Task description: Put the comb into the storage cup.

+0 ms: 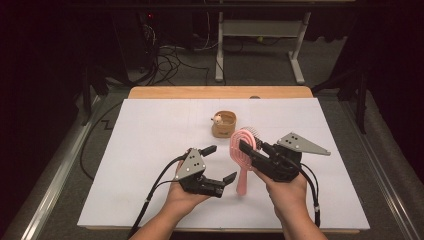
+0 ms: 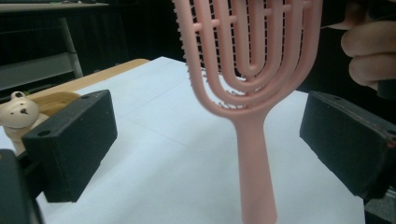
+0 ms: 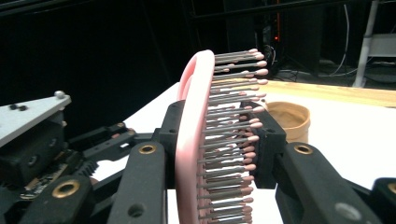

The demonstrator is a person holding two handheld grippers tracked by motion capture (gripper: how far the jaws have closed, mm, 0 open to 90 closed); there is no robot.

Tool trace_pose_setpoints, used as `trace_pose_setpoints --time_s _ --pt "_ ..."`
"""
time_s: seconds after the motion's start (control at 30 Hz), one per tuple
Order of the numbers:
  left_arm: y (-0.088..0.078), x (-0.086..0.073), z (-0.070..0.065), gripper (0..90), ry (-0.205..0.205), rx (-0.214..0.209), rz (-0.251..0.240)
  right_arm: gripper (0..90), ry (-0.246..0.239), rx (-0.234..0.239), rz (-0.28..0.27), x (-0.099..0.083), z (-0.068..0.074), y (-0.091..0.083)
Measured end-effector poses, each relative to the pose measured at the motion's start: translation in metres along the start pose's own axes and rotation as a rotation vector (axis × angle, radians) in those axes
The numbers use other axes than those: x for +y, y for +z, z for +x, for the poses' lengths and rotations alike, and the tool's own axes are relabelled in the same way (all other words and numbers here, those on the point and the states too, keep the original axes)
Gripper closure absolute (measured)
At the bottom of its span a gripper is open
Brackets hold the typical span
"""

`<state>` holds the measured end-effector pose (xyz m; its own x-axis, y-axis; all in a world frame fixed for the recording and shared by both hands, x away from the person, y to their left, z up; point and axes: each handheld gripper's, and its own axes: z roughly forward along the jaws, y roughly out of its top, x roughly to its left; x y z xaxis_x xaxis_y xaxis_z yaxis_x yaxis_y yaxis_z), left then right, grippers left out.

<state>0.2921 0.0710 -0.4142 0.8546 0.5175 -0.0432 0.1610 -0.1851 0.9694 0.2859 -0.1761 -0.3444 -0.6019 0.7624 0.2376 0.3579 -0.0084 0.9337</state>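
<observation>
**Pink brush clamped at the head by the right gripper, left jaws wide beside the handle**

The right gripper (image 1: 250,148) is clamped on the head of the pink hairbrush (image 1: 243,150); in the right gripper view its jaws press the pink frame from one side and the bristles (image 3: 233,135) from the other, the bristle tips pointing toward three o'clock there; the brush stands upright and edge-on between them. In the high view the brush sits a little right of the table's middle, head toward twelve o'clock and handle toward six, its handle end down by the white sheet (image 1: 150,150). The left gripper (image 1: 220,164) lies at nine o'clock of the brush, held in the person's left hand (image 1: 186,196); its jaws stand wide apart and grip nothing; in the left gripper view the pink handle rises between the two black pads (image 2: 70,144) without touching either. The tan basket (image 1: 223,124) with a small bear figure (image 1: 218,119) on its rim stands at eleven o'clock of the brush head, near it but apart; the wooden table edge (image 1: 220,92) shows at twelve o'clock beyond the sheet.
</observation>
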Motion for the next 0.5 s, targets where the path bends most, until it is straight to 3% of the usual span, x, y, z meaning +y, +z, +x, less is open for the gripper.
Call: trace_pose_setpoints --time_s 0.33,0.5 --pt "-0.028 -0.007 0.022 3.5 -0.026 0.061 0.005 65.5 -0.009 -0.024 -0.017 0.002 -0.010 -0.008" --pt "-0.039 -0.012 0.030 3.6 -0.018 0.088 0.009 65.5 -0.011 -0.036 -0.022 0.002 -0.016 -0.011"
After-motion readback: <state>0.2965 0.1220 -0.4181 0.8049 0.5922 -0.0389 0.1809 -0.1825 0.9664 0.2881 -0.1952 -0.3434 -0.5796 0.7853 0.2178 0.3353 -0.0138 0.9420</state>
